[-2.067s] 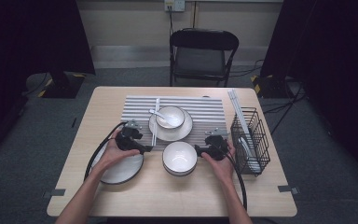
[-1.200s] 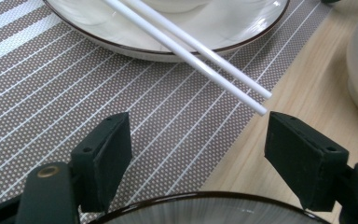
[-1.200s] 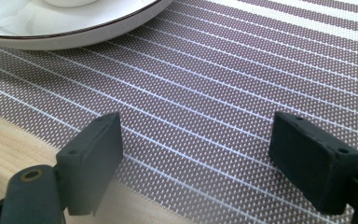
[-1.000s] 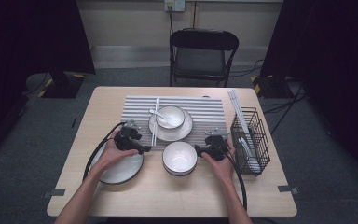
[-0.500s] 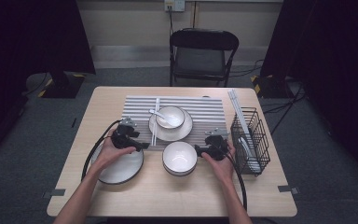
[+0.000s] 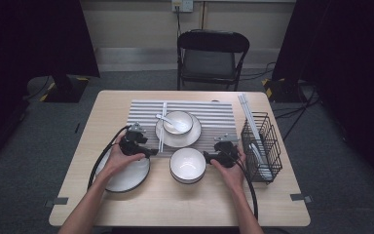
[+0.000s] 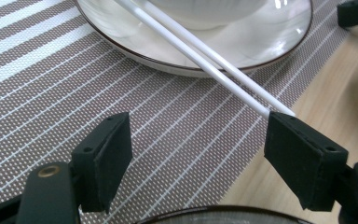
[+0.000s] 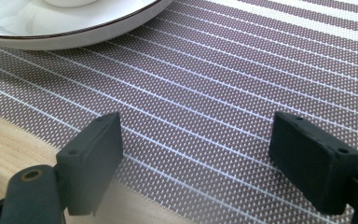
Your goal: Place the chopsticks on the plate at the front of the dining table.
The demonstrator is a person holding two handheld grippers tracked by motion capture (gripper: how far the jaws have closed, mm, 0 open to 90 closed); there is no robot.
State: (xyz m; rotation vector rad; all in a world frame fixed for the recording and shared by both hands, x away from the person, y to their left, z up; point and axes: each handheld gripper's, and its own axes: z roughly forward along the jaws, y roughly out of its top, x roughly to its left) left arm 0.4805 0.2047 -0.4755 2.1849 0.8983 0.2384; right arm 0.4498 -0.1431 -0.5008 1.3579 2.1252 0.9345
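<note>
On the wooden table [image 6: 78,146], seen from the high view, a dark-rimmed plate [image 6: 126,176] is found at the left, near the front edge; the left gripper [image 6: 143,150] is held just above its far rim, at the near edge of the striped placemat [image 6: 214,113]; its jaws are spread wide, and nothing is pinched between them. In the left gripper view, the white chopsticks [image 7: 205,53] are seen lying slantwise across the rim of the saucer plate [image 7: 121,44], their near tips ending just beside the right-hand jaw; whether they touch it cannot be told. Farther right, on the placemat, a small bowl [image 6: 181,121] with a spoon [image 6: 164,119] is set on that saucer plate; in front of it, on bare wood, a white bowl [image 6: 188,165] is placed between the two grippers. The right gripper [image 6: 209,157] is held just beside that bowl; its jaws are likewise spread apart over the placemat, with nothing between them. At the right edge, a black wire rack [image 6: 260,146] is stood, with white utensils kept in it.
</note>
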